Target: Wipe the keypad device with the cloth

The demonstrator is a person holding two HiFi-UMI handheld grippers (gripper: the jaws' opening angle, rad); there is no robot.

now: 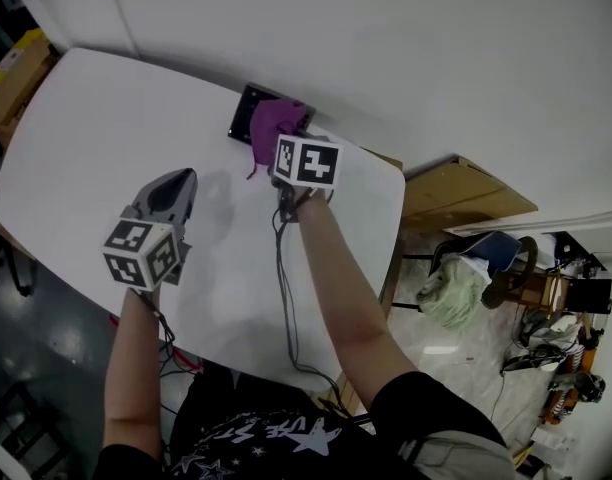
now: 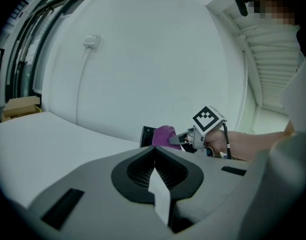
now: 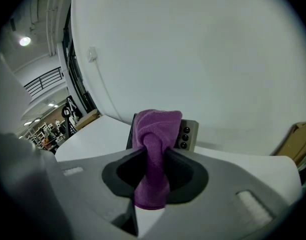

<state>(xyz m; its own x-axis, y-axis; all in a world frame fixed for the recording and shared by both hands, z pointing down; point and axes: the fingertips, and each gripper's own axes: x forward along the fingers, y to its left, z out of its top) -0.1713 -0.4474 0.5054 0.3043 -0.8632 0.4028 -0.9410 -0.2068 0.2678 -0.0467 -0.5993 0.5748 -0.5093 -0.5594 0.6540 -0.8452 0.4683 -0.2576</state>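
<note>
A black keypad device (image 1: 248, 111) (image 3: 188, 134) (image 2: 146, 135) lies at the far edge of the white table (image 1: 96, 138). A purple cloth (image 1: 273, 124) (image 3: 154, 149) (image 2: 163, 135) is bunched over it. My right gripper (image 1: 276, 168) (image 3: 154, 170) is shut on the cloth, which hangs between its jaws and rests on the device. My left gripper (image 1: 173, 194) (image 2: 155, 168) hovers over the table to the left and nearer, jaws together with nothing between them.
A black cable (image 1: 285, 298) trails from the right gripper to the table's near edge. A cardboard box (image 1: 464, 195) and cluttered chairs (image 1: 496, 273) stand on the floor at the right. Another box (image 1: 19, 68) (image 2: 20, 105) sits beyond the table's left end.
</note>
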